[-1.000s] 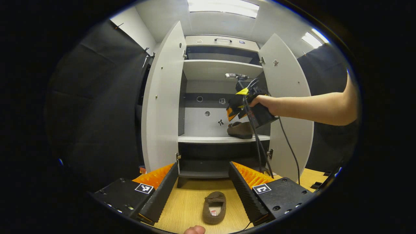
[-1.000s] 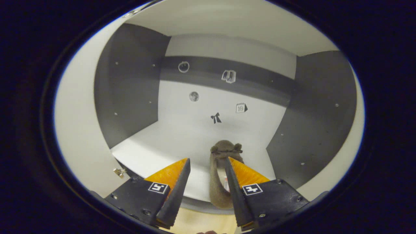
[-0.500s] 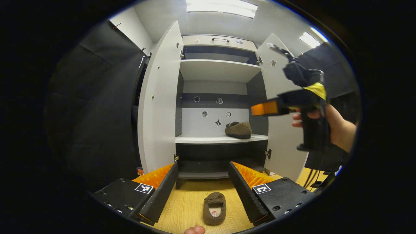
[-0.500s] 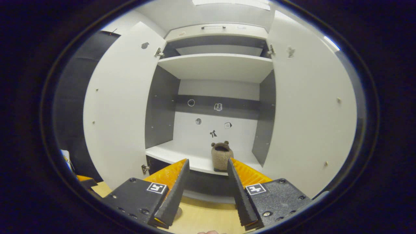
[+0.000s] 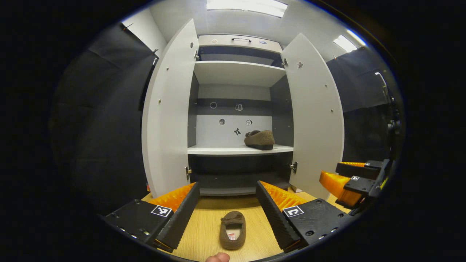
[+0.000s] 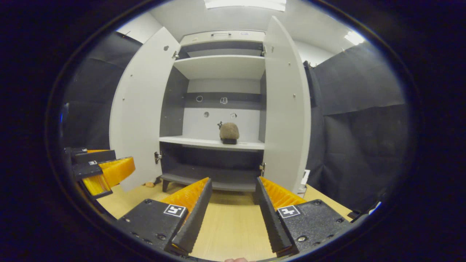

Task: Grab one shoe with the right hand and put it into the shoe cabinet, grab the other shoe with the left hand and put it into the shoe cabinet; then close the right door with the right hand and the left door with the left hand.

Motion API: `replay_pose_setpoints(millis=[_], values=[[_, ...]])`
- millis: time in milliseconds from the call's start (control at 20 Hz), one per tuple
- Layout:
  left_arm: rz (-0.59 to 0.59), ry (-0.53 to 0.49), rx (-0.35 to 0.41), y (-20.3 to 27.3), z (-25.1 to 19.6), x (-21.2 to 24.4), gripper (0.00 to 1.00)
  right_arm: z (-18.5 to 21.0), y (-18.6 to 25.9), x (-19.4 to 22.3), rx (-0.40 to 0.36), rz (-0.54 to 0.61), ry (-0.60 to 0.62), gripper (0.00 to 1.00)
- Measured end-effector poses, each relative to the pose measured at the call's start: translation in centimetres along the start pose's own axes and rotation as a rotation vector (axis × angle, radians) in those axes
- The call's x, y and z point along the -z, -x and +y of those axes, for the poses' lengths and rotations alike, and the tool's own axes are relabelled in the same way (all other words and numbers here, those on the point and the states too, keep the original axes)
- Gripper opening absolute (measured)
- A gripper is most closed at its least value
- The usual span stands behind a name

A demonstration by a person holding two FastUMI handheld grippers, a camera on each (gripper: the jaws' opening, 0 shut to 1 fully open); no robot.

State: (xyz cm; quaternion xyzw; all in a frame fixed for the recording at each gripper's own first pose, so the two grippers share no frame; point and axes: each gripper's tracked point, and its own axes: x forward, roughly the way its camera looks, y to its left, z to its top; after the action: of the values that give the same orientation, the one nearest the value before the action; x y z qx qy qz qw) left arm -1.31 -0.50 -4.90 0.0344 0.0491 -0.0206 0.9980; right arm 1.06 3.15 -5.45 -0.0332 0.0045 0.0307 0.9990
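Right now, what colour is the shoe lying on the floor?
Brown. The shoe on the floor shows best in the left gripper view.

Wall stickers (image 5: 222, 121) in cabinet too small to tell; right gripper (image 5: 340, 183) cut off by edge, left gripper view.
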Motion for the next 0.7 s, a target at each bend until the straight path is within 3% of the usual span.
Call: replay_pose_setpoints(millis=[150, 200, 350, 500, 550, 700], values=[[0.052, 0.006, 0.013, -0.1, -0.5, 1.0, 0.95, -0.9, 1.0, 0.3, 0.015, 0.018, 0.023, 0.77], [0.091, -0.006, 0.009, -0.3, -0.3, 1.5, 0.95, -1.1, 1.3, 0.2, 0.015, 0.017, 0.031, 0.81], [0.268, -0.035, 0.023, -1.7, 0.2, 5.3, 0.95, -0.9, 2.0, -0.7, 0.002, 0.012, 0.029, 0.77], [0.498, 0.041, 0.095, -2.8, -0.4, 11.3, 0.95, -0.5, 2.3, -1.3, -0.015, 0.000, 0.031, 0.81], [0.564, 0.068, 0.103, -2.8, -0.5, 13.2, 0.95, -0.6, 2.4, -1.4, -0.015, -0.005, 0.039, 0.77], [0.679, 0.117, 0.109, -3.0, -0.8, 17.0, 0.96, -0.9, 2.3, -1.4, -0.010, 0.004, 0.052, 0.81]])
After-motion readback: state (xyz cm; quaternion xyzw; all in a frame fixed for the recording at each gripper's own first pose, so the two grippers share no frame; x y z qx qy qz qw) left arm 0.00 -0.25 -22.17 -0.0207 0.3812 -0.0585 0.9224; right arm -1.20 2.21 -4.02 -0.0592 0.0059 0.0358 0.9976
